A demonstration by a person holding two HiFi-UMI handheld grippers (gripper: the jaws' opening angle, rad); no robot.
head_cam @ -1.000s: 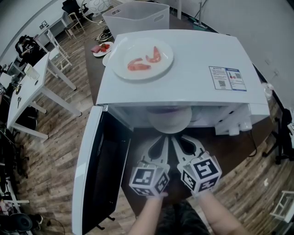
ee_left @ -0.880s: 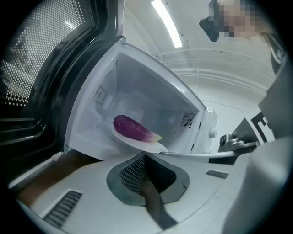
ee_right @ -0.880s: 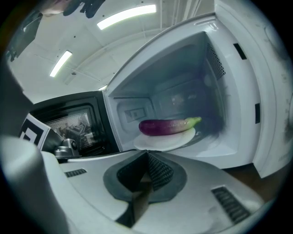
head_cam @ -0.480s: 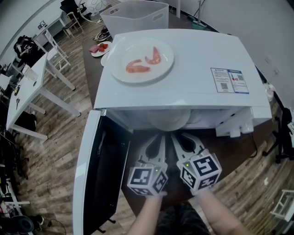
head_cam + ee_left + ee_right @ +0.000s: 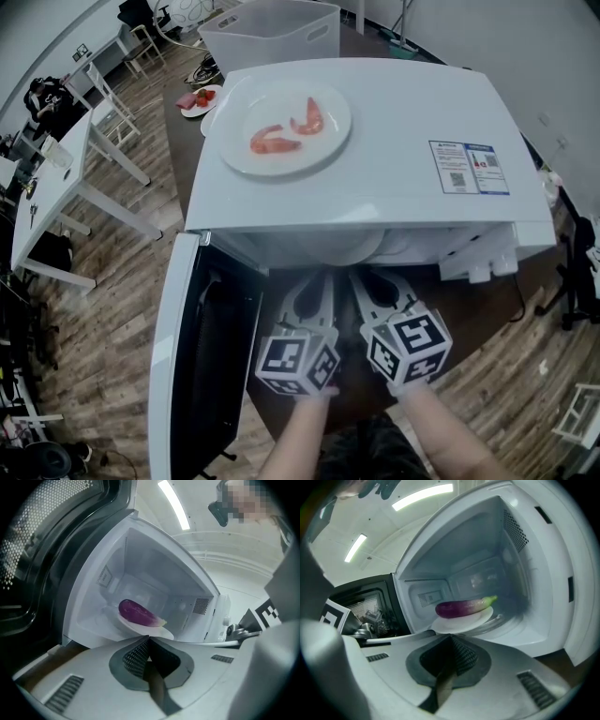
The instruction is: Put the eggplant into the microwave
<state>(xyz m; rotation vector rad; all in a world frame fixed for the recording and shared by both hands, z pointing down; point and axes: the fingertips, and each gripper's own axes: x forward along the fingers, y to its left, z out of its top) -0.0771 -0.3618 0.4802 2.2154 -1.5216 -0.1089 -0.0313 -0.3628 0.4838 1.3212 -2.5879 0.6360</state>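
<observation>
The purple eggplant [image 5: 136, 612] [image 5: 464, 606] lies on a white plate [image 5: 157, 631] [image 5: 476, 618] inside the open white microwave [image 5: 375, 141]. My left gripper [image 5: 149, 638] [image 5: 319, 281] and right gripper [image 5: 450, 635] [image 5: 364, 279] reach side by side into the opening. Each is shut on the near rim of the plate. In the head view the microwave's top hides the eggplant, and only the plate's front edge [image 5: 342, 253] shows. The plate sits over the glass turntable [image 5: 506, 617].
The microwave door [image 5: 178, 356] hangs open to the left. A white plate with two shrimps [image 5: 286, 127] rests on the microwave's top. Behind stand a clear plastic bin [image 5: 272, 28] and a small dish of red food [image 5: 199, 97]. White tables [image 5: 66, 159] stand at the left.
Less of the plate shows beyond the microwave's top edge, and the eggplant's purple is now hidden in the head view. Both grippers have barely moved.
</observation>
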